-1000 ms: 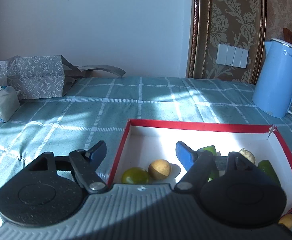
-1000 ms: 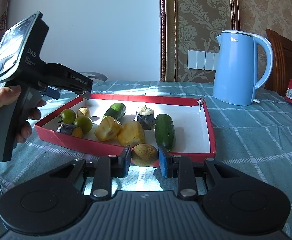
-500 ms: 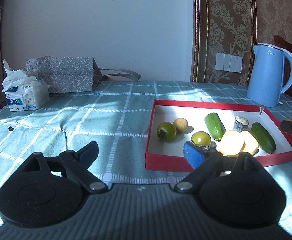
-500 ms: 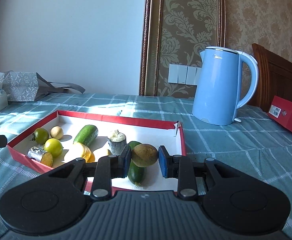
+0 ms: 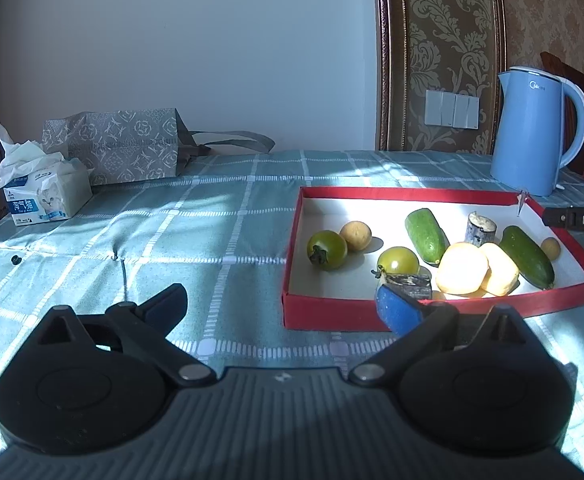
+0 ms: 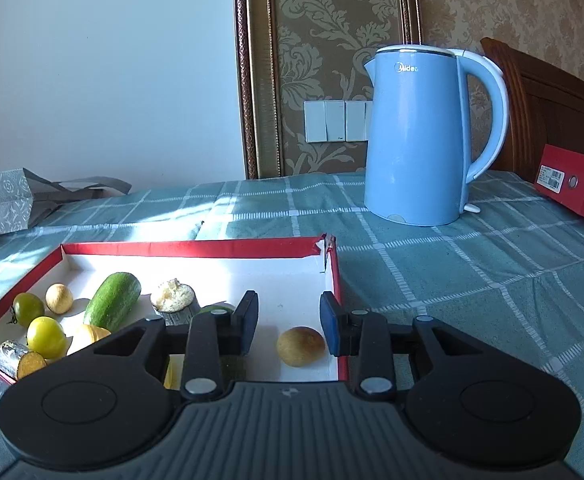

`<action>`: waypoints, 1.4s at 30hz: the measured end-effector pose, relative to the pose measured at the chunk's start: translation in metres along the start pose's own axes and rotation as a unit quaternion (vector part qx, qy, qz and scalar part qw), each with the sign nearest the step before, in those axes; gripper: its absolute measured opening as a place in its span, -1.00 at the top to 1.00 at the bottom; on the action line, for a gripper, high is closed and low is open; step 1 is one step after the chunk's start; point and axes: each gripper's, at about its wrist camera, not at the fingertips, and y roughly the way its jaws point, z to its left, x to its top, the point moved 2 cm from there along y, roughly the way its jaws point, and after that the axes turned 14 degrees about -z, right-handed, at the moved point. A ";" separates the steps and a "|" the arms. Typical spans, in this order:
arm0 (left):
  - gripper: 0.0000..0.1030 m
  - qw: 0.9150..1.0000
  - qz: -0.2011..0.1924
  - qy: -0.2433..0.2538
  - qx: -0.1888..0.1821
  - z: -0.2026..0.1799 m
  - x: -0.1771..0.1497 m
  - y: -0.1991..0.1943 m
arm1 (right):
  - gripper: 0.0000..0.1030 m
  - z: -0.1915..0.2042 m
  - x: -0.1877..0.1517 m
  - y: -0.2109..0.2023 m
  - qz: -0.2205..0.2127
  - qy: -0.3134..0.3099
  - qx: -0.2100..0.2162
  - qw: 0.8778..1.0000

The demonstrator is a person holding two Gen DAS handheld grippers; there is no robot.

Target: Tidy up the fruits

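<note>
A red-rimmed white tray [image 5: 292, 240] holds green tomatoes [image 5: 327, 249], two cucumbers [image 5: 425, 230], yellow fruits [image 5: 461, 268] and small brown fruits [image 5: 355, 235]. My left gripper [image 5: 282, 308] hovers in front of the tray's near-left corner, its jaws opening wide with nothing between them. Over the tray's [image 6: 196, 249] right end my right gripper [image 6: 288, 320] has its jaws opening. A brown fruit [image 6: 300, 346] lies on the tray floor between the fingers, and the pads do not touch it. Part of the right gripper's body [image 5: 577, 220] shows at the tray's far right.
A blue kettle [image 6: 415, 136] stands behind the tray on the checked green cloth. A red box [image 6: 579, 186] lies at the far right by a wooden chair. At the back left are a tissue box [image 5: 48, 196] and a patterned bag [image 5: 112, 148].
The right gripper carried the brown fruit over the tray's right end and let it go; it now lies on the tray floor. The left gripper drew back out of the tray and opened wider.
</note>
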 end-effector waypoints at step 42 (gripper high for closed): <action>-1.00 0.998 0.017 -0.019 0.057 0.019 -0.011 0.001 | -0.91 0.064 -0.028 -0.106 -0.054 -0.051 0.089 0.993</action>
